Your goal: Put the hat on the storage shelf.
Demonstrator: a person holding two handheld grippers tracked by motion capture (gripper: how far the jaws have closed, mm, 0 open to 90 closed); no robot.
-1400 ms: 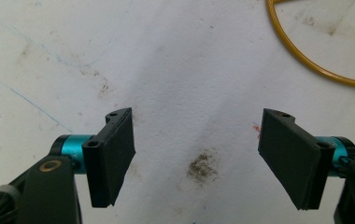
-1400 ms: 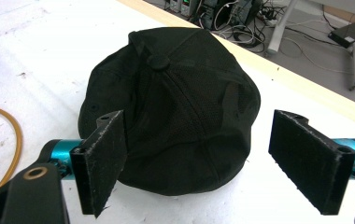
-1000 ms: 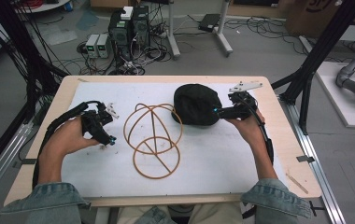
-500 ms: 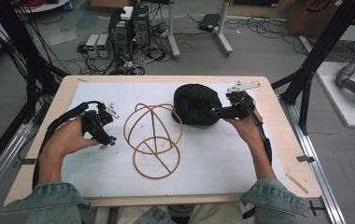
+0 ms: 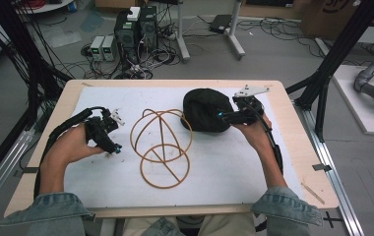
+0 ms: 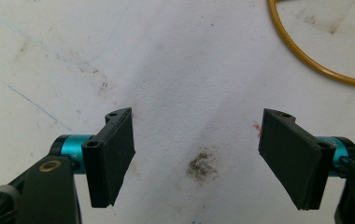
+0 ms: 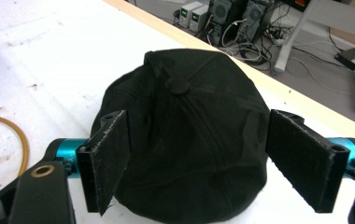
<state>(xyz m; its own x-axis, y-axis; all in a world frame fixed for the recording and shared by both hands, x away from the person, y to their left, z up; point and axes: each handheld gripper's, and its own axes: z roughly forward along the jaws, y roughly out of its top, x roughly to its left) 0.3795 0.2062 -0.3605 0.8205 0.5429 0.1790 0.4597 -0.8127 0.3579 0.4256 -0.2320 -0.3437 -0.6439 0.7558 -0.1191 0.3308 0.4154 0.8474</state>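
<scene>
While your hands sat on the white tabletop, you had a broad bare stretch of it in front of you and to either side, bounded by the pale wooden edge. Your left gripper rested near the left side, just beside the wire frame, with open sheet between it and the left edge. Your right gripper was at the black cap, which lay in the far right part of the sheet, close to the far wooden edge and touching or nearly touching the wire frame's upper loop; which of the two could not be told. The right edge was near your right hand, so the free room lay mainly toward you and across the middle. Seen from the right gripper view, the cap sat crown up, its top button facing the camera's upper side; its brim could not be made out, so its long axis and heading could not be told. It looked soft, dark, rounded and seamed in panels. Your right jaws stood wide apart on either side of the crown and had just been closing a little, pads not pressing the cloth. Your left jaws also stood wide apart over the stained sheet, gripping nothing.
</scene>
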